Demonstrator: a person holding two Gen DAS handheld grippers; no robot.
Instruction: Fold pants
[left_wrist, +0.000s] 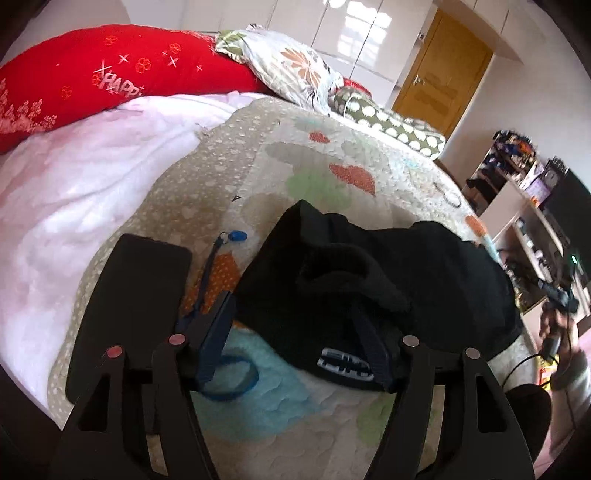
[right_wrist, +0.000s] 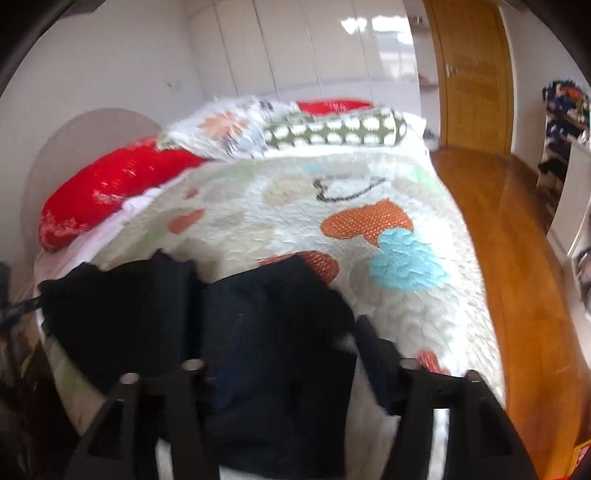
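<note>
The black pants (left_wrist: 369, 280) lie bunched in a folded heap on the patterned quilt (left_wrist: 325, 155), with a white-lettered label at their near edge. My left gripper (left_wrist: 295, 339) is open just above the heap's near left corner. One of its fingers (left_wrist: 218, 325) stands left of the cloth and the other rests over the label side. In the right wrist view the pants (right_wrist: 258, 332) spread dark across the bed's near edge. My right gripper (right_wrist: 291, 350) is open above them, its right finger (right_wrist: 373, 347) at the cloth's right border. Neither gripper holds anything.
A black phone (left_wrist: 129, 314) and a blue lanyard with a key tag (left_wrist: 236, 236) lie left of the pants. A red pillow (left_wrist: 92, 74) and floral pillows (left_wrist: 288, 62) sit at the head. Wooden floor (right_wrist: 517, 258) runs right of the bed, with shelves (left_wrist: 517, 192) beyond.
</note>
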